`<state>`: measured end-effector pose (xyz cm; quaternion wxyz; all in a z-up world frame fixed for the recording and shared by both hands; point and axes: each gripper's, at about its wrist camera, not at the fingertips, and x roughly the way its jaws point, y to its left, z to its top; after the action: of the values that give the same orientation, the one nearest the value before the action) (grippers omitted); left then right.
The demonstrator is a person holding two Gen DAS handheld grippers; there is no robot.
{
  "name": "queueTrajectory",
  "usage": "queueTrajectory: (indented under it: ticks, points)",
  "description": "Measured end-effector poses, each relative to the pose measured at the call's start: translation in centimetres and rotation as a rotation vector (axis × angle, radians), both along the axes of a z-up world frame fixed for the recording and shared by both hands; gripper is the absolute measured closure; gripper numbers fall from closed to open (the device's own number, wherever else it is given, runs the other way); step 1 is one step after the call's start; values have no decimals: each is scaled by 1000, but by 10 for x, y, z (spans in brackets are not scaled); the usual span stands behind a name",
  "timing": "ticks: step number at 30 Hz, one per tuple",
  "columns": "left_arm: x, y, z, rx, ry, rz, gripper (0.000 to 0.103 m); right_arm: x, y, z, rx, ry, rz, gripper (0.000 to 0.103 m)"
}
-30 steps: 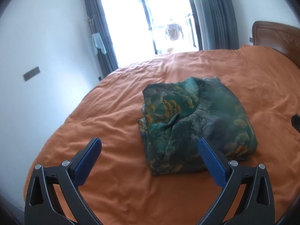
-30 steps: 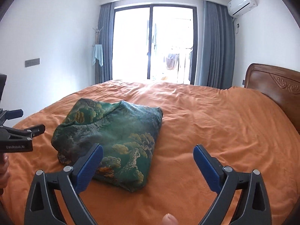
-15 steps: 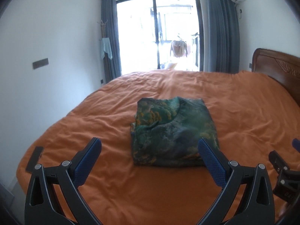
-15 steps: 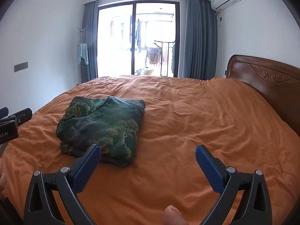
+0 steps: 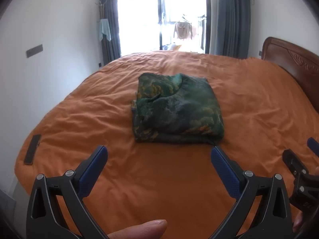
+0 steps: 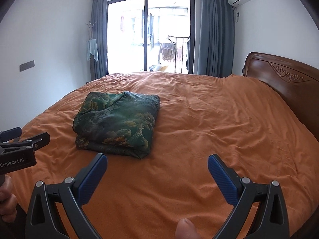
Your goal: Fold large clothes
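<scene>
A green garment with a gold and blue pattern lies folded into a thick rectangle on the orange bedspread. It also shows in the right wrist view. My left gripper is open and empty, held above the bed short of the garment's near edge. My right gripper is open and empty, near the garment's front right corner. The right gripper's body shows at the right edge of the left wrist view. The left gripper's body shows at the left edge of the right wrist view.
A dark flat phone-like object lies near the bed's left edge. A wooden headboard stands at the right. A glass balcony door with grey curtains is beyond the bed. White walls flank the bed.
Both grippers have pulled back and away from the folded garment, which now looks smaller and farther off. Both stay open and empty. The garment has not moved.
</scene>
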<state>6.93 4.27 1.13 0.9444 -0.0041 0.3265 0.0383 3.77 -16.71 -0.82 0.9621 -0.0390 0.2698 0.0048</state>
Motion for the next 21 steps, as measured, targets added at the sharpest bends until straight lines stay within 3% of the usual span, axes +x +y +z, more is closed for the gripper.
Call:
queueTrajectory:
  ticks: [6, 17, 21]
  points:
    - [-9, 0, 1, 5, 10, 13, 0, -5, 5, -2, 0, 24, -9, 1]
    - [-16, -10, -11, 99, 36, 6, 0, -10, 19, -6, -46, 75, -10, 0]
    - [-17, -6, -12, 73, 37, -7, 0, -10, 21, -7, -54, 90, -17, 0]
